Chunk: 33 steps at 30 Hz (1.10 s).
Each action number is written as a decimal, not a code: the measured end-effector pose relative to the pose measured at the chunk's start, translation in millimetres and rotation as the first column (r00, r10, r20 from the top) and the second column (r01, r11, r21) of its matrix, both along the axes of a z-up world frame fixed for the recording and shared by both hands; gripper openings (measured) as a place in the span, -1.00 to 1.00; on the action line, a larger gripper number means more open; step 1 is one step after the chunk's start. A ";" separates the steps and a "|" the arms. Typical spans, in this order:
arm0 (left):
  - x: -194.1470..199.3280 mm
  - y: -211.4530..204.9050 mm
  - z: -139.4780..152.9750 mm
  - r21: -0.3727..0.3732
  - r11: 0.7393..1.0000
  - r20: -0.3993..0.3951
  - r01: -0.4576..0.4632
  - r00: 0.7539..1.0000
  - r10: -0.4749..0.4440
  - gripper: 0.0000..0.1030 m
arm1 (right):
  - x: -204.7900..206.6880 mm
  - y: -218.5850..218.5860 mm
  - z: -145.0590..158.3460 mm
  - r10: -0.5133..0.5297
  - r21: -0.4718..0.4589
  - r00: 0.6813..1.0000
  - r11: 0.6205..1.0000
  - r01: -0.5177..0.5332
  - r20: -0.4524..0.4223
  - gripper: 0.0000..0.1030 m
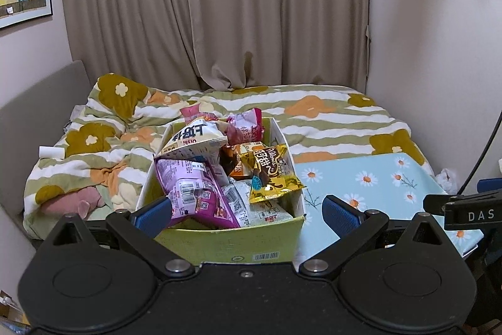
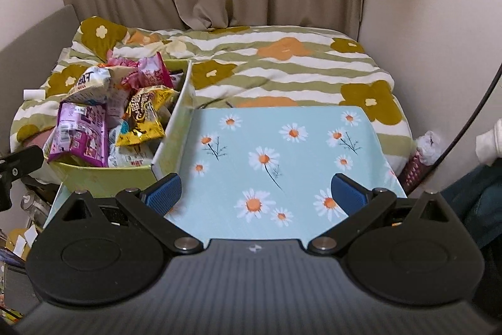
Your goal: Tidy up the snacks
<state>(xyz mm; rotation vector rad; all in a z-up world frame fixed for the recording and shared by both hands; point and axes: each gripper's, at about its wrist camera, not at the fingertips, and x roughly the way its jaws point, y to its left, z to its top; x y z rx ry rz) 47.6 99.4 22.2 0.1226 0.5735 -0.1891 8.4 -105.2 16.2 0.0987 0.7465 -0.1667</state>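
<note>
Nearest the lens in each view, blue-padded fingers stand wide apart with nothing between them: the left gripper point(image 1: 248, 211) hovers just before the near wall of the green box point(image 1: 226, 244), and the right gripper point(image 2: 255, 193) hangs over the bare daisy-print tabletop point(image 2: 282, 131) to the box's right. All the snacks in view are heaped inside that box, which sits at the left end of the table with the flowered duvet point(image 2: 282, 68) behind it; the tabletop itself carries no packets. That arrangement would suit a tidy-up already gathered into the box as well as a pile waiting to be sorted out onto the table, and the pictures do not settle which. By their look the packets are light, air-puffed foil and plastic pouches, slick on the face and easily crushed, so a soft pinch on a crimped seam or a corner seems safer than squeezing the belly. The yellow packet point(image 1: 271, 175) lies on top near the right wall with its lower edge free, the purple packet point(image 1: 196, 193) leans over the near-left corner, and the white packet point(image 1: 191, 142) rides highest, with pink packets point(image 1: 248, 123) behind. Loosely stacked, they would likely slide if a lower one were tugged.
</note>
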 end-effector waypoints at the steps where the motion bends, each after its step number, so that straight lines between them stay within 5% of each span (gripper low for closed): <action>1: -0.5 -0.3 -0.1 0.000 1.000 0.001 -0.001 1.000 0.001 1.00 | -1.2 -0.8 -0.1 -0.001 0.000 1.000 1.000 0.001 -0.001 1.00; 33: -3.7 -4.4 2.1 0.001 1.000 0.004 -0.003 1.000 0.003 1.00 | -4.4 -10.0 0.4 -0.020 0.005 1.000 1.000 0.020 0.002 1.00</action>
